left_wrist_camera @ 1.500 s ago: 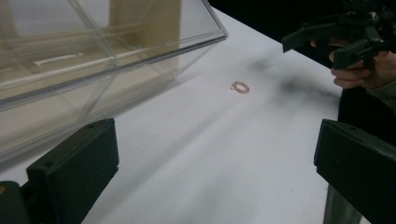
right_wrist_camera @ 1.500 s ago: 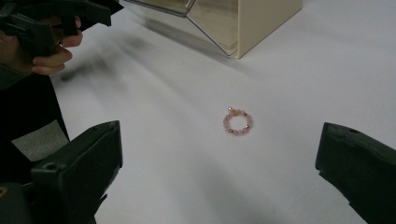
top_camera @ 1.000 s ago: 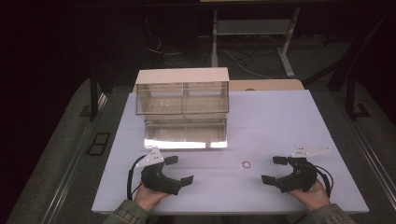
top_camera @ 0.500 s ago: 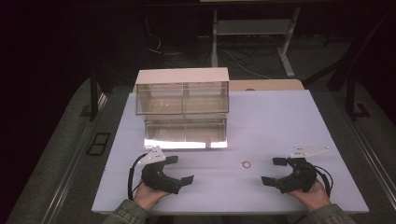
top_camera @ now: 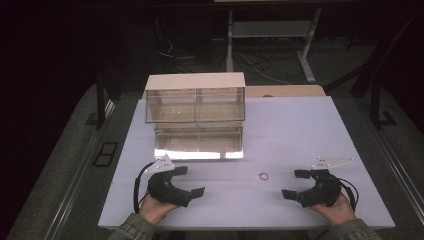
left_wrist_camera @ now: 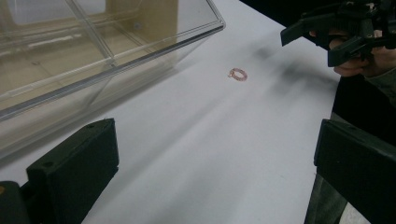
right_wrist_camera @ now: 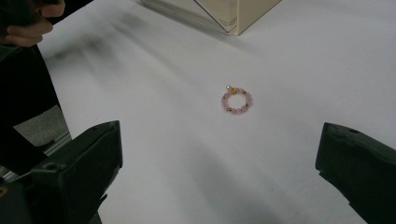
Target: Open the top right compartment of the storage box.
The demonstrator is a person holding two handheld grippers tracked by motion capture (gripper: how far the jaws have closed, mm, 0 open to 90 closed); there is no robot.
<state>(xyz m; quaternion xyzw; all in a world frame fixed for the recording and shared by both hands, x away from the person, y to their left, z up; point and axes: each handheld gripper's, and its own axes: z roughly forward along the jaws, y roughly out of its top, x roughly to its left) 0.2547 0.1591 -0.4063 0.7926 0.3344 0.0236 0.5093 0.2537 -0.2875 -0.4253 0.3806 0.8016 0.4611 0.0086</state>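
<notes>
While both grippers sat low over the near edge of the table (top_camera: pixel 300 115), little separated this moment from the frames a second and half a second before: each hand stayed at its own corner and nothing on the table had shifted. The right gripper (top_camera: pixel 296 184) had its jaws spread wide and empty, pointing inward toward the left gripper (top_camera: pixel 189 181), whose jaws were likewise parted with nothing between them. Compared with a second earlier, the right gripper had at most settled a trace; the left showed no change that I could tell.

Ahead of the right gripper's jaws and near them lay the bracelet (right_wrist_camera: pixel 236 101), a small ring of pink beads with gold ones, flat on the white top and touched by neither gripper. From the left gripper it lay farther off, ahead and to the right (left_wrist_camera: pixel 237 74), with the right gripper beyond it. Past the left gripper, ahead and left, stood the clear box (top_camera: pixel 195 106), its front flap down on the table.
</notes>
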